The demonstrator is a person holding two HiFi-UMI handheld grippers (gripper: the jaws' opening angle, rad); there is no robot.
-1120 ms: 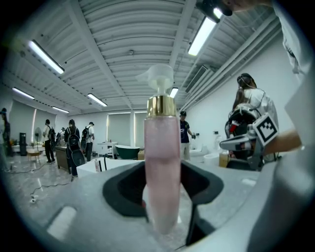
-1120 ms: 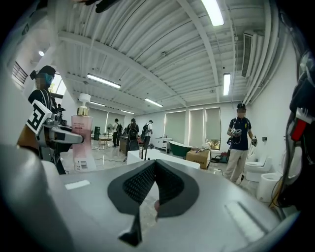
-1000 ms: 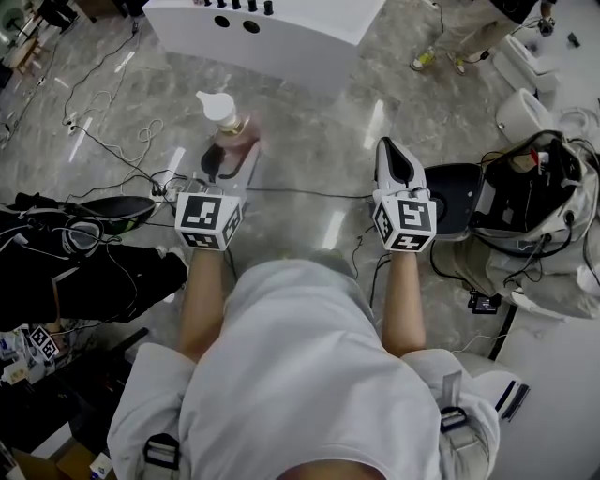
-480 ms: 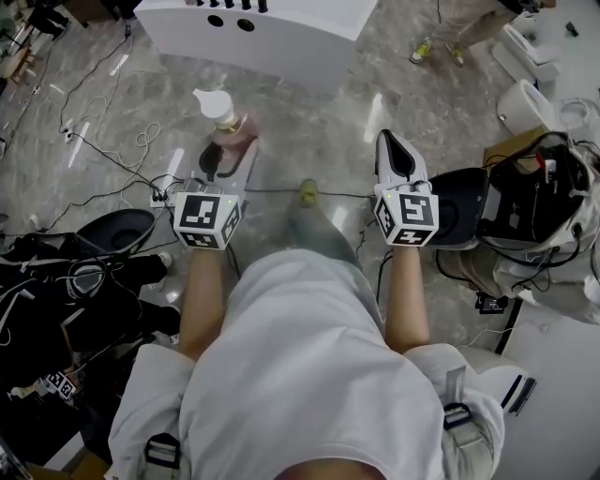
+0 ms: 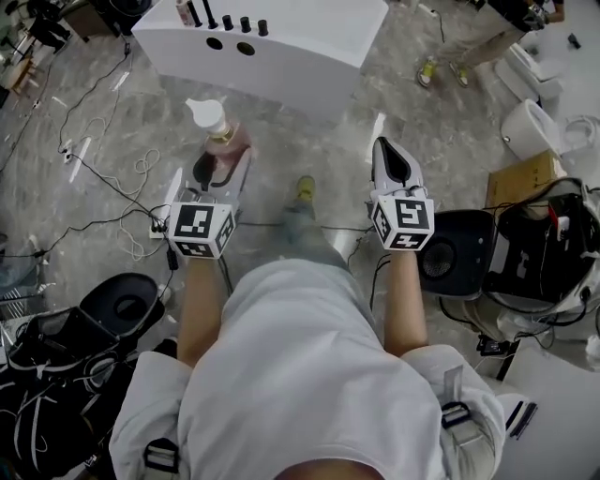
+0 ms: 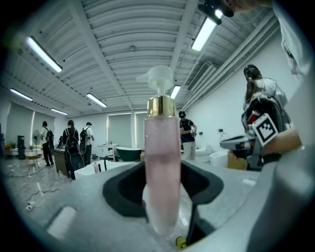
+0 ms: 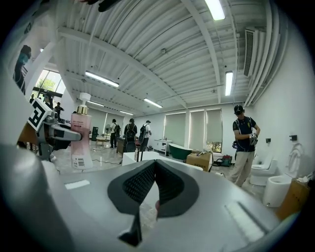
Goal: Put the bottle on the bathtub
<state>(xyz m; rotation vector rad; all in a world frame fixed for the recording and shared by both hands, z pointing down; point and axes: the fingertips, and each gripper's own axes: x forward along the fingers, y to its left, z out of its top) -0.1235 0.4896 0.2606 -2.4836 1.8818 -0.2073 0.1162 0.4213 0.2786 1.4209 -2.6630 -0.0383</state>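
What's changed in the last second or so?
The person has stepped forward, a foot now out in front, so the white bathtub sits nearer in the head view. Unchanged: the left hand-held gripper stays shut on the pink pump bottle, held upright, and the right hand-held gripper stays shut and empty.

The bathtub [image 5: 300,42] lies farthest forward. A row of small upright items [image 5: 225,19] stands on its left end. Before that end, the bottle [image 5: 222,131] sits between the left gripper [image 5: 216,161] jaws. The right gripper [image 5: 392,164] is before its right end, and a box [image 5: 530,176] lies well to its right.
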